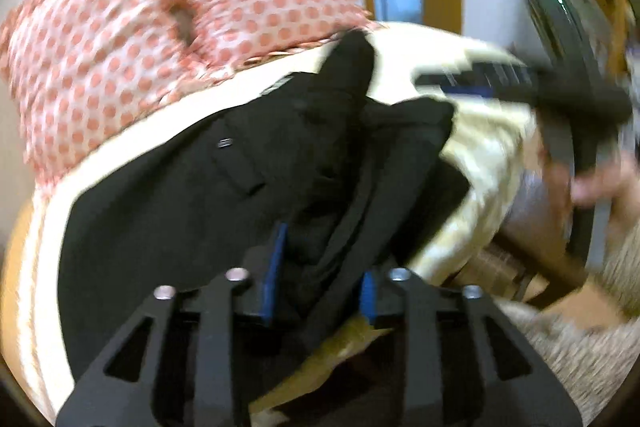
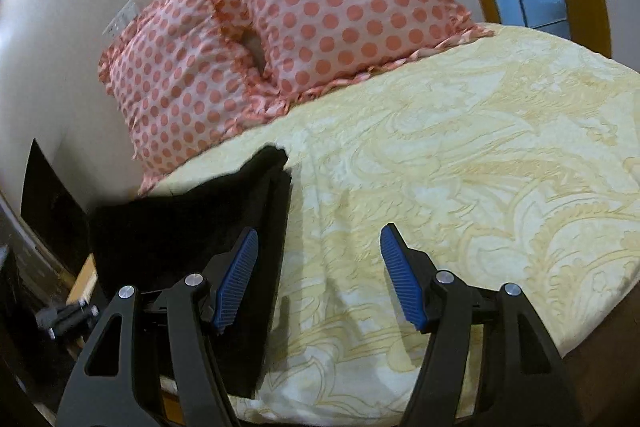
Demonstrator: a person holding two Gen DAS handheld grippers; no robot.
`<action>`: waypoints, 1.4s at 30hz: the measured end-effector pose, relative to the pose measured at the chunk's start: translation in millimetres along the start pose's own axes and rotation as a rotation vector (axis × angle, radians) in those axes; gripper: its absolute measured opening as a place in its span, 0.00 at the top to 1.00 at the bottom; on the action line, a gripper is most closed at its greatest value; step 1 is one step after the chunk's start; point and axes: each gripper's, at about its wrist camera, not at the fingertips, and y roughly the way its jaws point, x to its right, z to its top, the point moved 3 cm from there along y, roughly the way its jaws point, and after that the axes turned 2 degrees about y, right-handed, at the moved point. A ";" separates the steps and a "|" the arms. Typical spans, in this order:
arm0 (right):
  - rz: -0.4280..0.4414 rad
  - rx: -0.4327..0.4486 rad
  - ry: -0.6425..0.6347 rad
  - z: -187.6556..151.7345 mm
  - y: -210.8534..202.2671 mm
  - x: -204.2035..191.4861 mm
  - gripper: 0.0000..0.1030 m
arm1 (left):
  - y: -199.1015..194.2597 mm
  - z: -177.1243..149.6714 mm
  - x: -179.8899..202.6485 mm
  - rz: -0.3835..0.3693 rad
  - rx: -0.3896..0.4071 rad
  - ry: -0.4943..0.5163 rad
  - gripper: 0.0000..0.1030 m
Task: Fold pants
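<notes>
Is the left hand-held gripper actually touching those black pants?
Touching. The left wrist view shows the left hand-held gripper with its blue pads closed on a bunched fold of the black pants, fabric pressed between them.

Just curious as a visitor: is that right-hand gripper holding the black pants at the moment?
No: the right gripper is spread wide with only bedspread between its fingers, and the black pants lie beside it.

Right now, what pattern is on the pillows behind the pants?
Salmon-pink polka dots on pale pink, with ruffled edges; the pillows show best in the right wrist view.
</notes>
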 end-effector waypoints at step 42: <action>0.126 -0.437 -0.085 10.3 109.5 -46.5 0.38 | -27.5 -74.8 -113.6 -0.001 0.159 -0.504 0.02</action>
